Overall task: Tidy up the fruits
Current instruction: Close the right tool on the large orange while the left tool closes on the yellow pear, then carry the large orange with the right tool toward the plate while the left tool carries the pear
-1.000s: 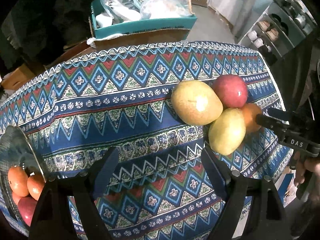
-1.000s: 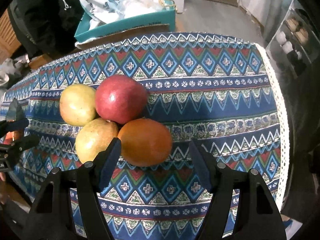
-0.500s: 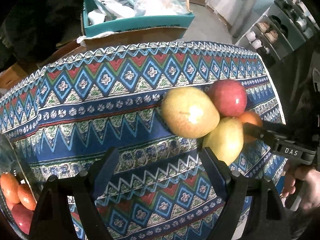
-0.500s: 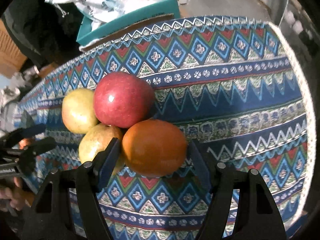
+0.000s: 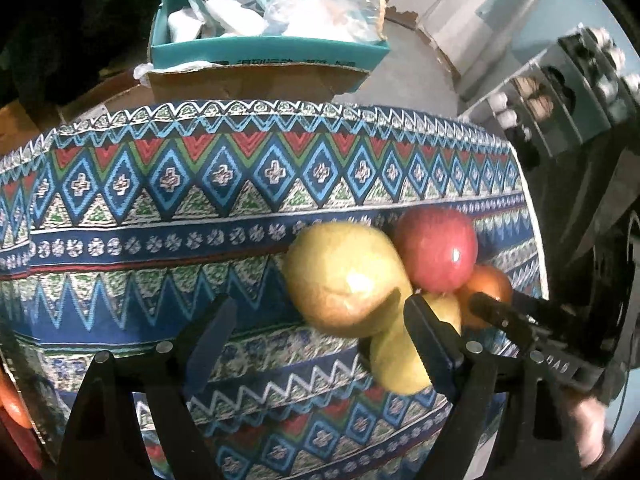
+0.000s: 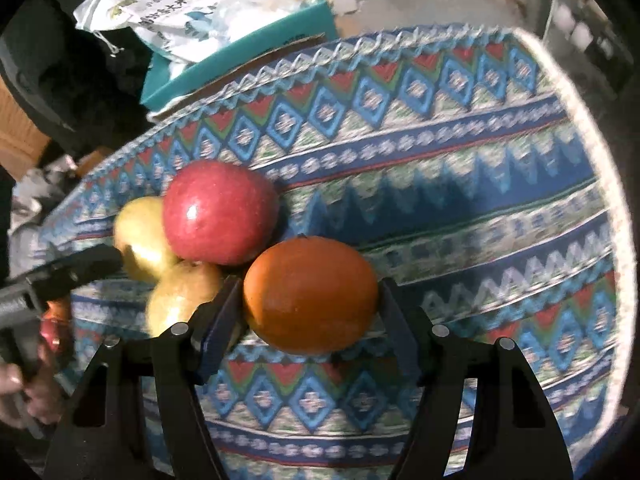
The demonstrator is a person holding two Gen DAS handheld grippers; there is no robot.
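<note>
Four fruits lie bunched on the patterned tablecloth: a large yellow pear, a red apple, a second yellow pear and an orange. My right gripper is open with its fingers on either side of the orange; whether they touch it I cannot tell. The apple and both pears lie to its left. My left gripper is open and empty just in front of the large pear.
A teal box with white bags stands on a cardboard carton behind the table. A glass bowl's rim with orange and red fruit shows at the far left. The table edge runs on the right, with shelves beyond.
Both grippers have closed in on the fruit cluster. The right gripper's fingers now straddle the orange. The left gripper has moved right, toward the large pear, and the bowl has slid almost out of view.
</note>
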